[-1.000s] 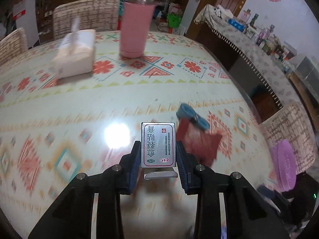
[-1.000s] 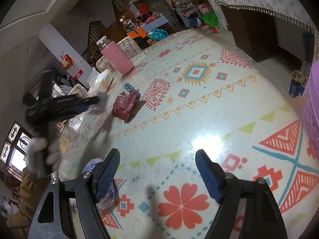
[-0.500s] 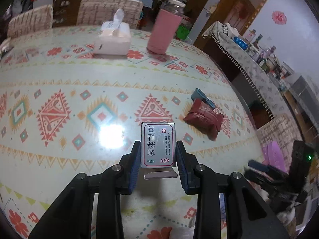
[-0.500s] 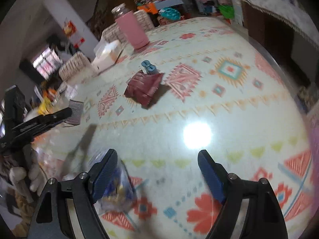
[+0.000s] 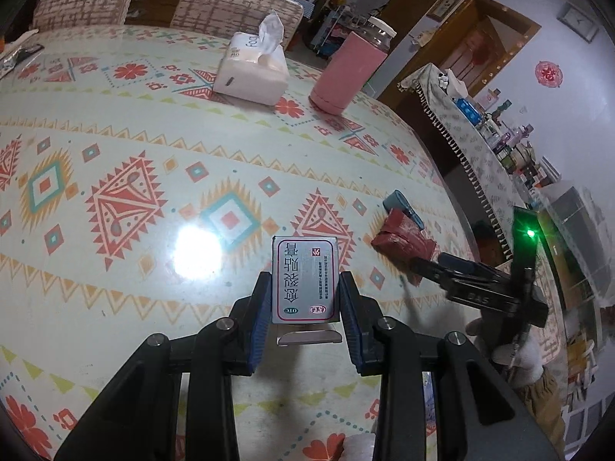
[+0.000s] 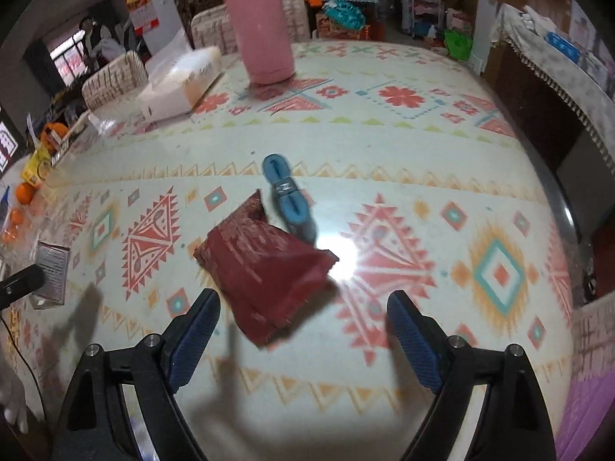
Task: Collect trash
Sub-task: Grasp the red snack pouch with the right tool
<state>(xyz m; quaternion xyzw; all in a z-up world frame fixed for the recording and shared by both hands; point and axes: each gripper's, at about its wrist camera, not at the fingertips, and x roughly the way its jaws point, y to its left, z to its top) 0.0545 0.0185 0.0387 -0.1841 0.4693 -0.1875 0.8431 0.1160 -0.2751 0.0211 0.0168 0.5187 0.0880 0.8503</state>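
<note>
Left gripper clamps medicine box above table. Right gripper jaws spread wide; crumpled red wrapper lies just ahead, between them, beside blue packet.

A: what's the room like?
B: big worktop with a glossy geometric-print cover, ceiling light glaring off it. Two woven-pattern chairs on the far side, a fringed sideboard along the white wall.
A: windows?
B: one bright window far left, cluttered shelves behind.
</note>
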